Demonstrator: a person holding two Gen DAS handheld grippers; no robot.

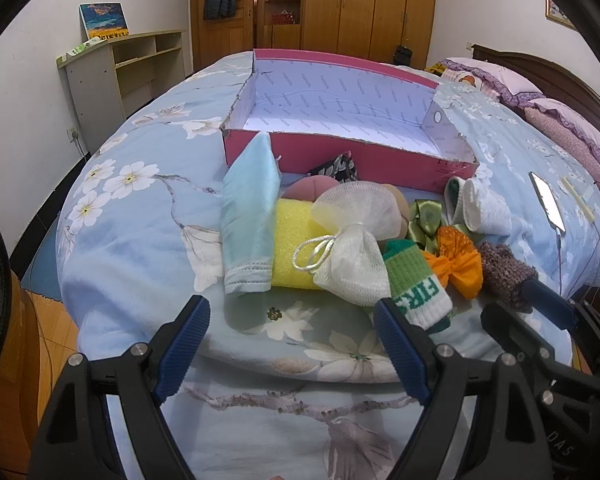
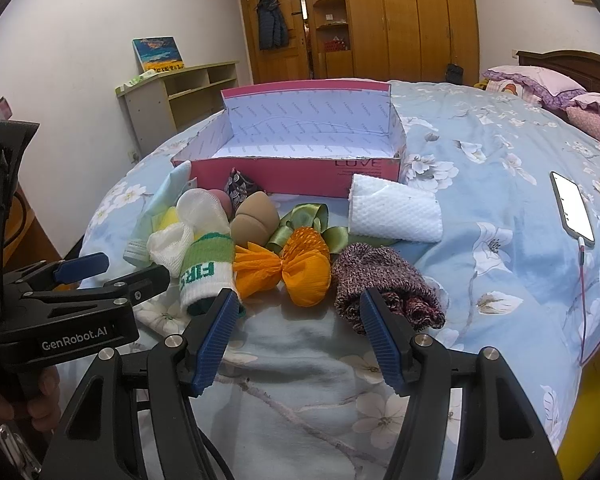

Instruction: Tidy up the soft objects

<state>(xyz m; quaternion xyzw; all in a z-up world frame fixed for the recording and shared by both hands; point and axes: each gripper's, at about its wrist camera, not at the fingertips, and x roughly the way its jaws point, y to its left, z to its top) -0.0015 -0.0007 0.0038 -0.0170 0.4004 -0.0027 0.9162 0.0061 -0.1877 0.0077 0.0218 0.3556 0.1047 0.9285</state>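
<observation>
Several soft objects lie in a row on the bed in front of an open pink box (image 1: 260, 152) (image 2: 284, 176). They include a light blue cloth (image 1: 248, 216), a yellow sponge (image 1: 292, 232), a white mesh pouch (image 1: 352, 256) (image 2: 172, 244), a green and white sock (image 1: 416, 284) (image 2: 204, 276), an orange bundle (image 1: 456, 260) (image 2: 296, 268), a speckled knit piece (image 1: 504, 272) (image 2: 384, 280) and a white cloth (image 1: 484, 208) (image 2: 396, 212). My left gripper (image 1: 292, 320) (image 2: 112, 268) is open and empty just before the pouch. My right gripper (image 2: 296, 312) is open and empty, between the orange bundle and the knit piece.
A lit phone (image 1: 548, 204) (image 2: 572, 208) on a cable lies on the floral bedspread (image 1: 132, 240) to the right. Pillows (image 2: 540, 84) lie at the far right. A shelf unit (image 1: 132, 68) stands by the left wall, wardrobes (image 2: 400, 20) behind.
</observation>
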